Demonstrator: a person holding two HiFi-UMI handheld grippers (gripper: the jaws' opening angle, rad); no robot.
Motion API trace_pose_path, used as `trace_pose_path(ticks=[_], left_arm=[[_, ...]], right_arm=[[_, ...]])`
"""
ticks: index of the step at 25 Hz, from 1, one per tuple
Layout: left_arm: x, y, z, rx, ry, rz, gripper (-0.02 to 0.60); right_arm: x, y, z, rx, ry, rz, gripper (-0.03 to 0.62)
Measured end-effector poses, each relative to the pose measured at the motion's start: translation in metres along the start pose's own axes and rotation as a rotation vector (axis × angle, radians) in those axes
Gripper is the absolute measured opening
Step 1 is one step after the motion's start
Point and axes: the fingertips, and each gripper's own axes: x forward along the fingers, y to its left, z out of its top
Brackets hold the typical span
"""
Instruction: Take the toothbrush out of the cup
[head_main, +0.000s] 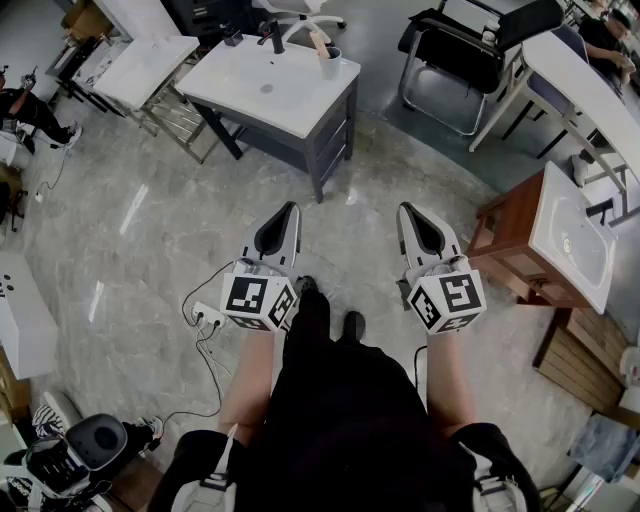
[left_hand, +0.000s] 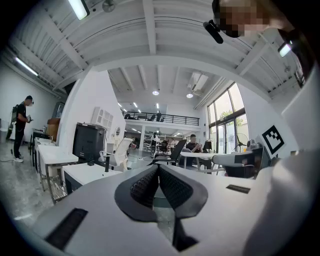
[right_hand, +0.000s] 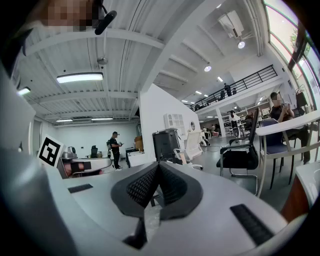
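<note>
In the head view a pale cup (head_main: 330, 64) stands at the back right corner of a white vanity top (head_main: 262, 82), far ahead of me. A toothbrush (head_main: 318, 42) leans out of the cup. My left gripper (head_main: 290, 208) and right gripper (head_main: 407, 209) are held side by side over the floor, well short of the vanity, pointing toward it. Both are shut with nothing between the pads. The left gripper view shows its black ribbed pads (left_hand: 172, 187) pressed together, and the right gripper view shows the same for its pads (right_hand: 142, 186).
A black faucet (head_main: 275, 38) stands beside the cup. A brown cabinet with a white basin (head_main: 560, 240) is at my right. A power strip with cables (head_main: 206, 316) lies on the floor at my left. Chairs (head_main: 455, 50) and white tables (head_main: 150, 65) stand farther back.
</note>
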Motion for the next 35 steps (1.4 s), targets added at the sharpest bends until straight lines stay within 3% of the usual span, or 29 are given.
trace_pose_path(ticks=[4, 10, 22, 35], left_arm=[[-0.009, -0.01, 0.002, 0.049, 0.0, 0.011, 0.023], [-0.014, -0.022, 0.004, 0.04, -0.01, 0.001, 0.022], [-0.021, -0.033, 0.004, 0.039, -0.013, 0.007, 0.023], [0.045, -0.004, 0.006, 0.015, -0.013, -0.019, 0.021]], right_arm=[[-0.014, 0.001, 0.006, -0.029, -0.007, -0.011, 0.029], [-0.027, 0.006, 0.011, -0.068, -0.022, -0.007, 0.029], [-0.041, 0.0, -0.001, -0.003, -0.004, -0.011, 0.031], [0.01, -0.03, 0.015, -0.018, -0.008, -0.028, 0.031]])
